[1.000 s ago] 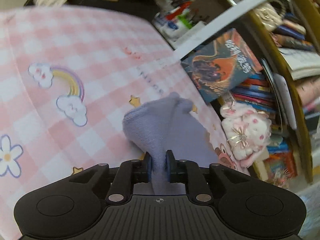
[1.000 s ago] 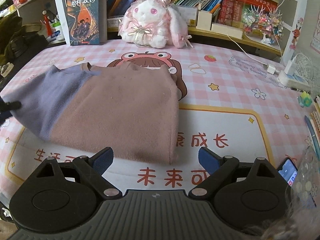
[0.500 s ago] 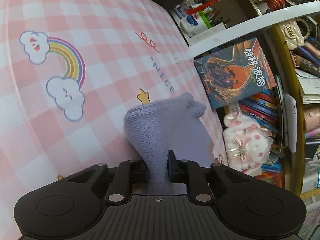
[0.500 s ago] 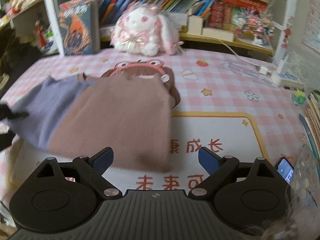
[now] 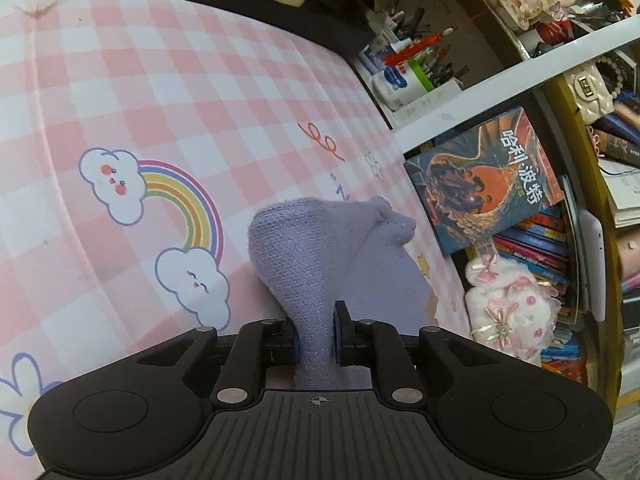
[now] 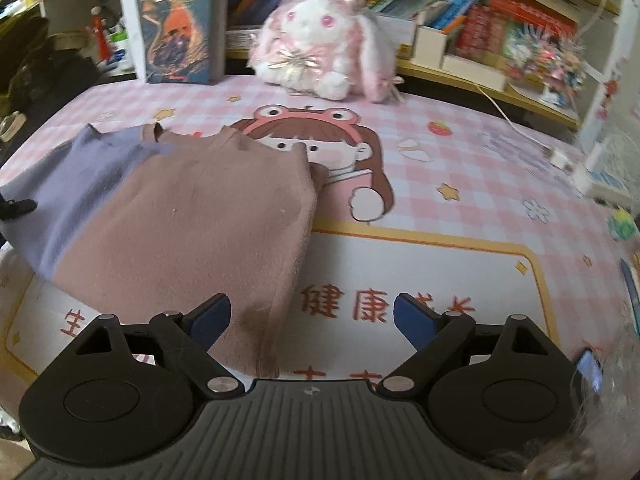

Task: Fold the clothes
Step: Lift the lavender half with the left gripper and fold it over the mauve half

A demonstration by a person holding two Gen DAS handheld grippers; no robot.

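A sweater lies partly folded on the pink checked mat [image 6: 460,200]. Its brown body [image 6: 200,232] is nearest me and its lavender part [image 6: 68,192] stretches to the left. My left gripper [image 5: 316,338] is shut on a bunched piece of the lavender fabric [image 5: 316,252] and holds it lifted off the mat [image 5: 160,100]. Its tips show at the left edge of the right wrist view [image 6: 14,208]. My right gripper [image 6: 312,320] is open and empty, low over the brown body's near right corner.
A white plush rabbit [image 6: 324,48] and an upright book [image 6: 180,28] stand at the mat's far edge before shelves of books. A charger and cable [image 6: 560,156] lie at the far right. A phone [image 6: 588,372] lies near right.
My right gripper has moved forward and lower toward the brown body's near corner. My left gripper still grips the lavender fabric and has turned and shifted over the mat.
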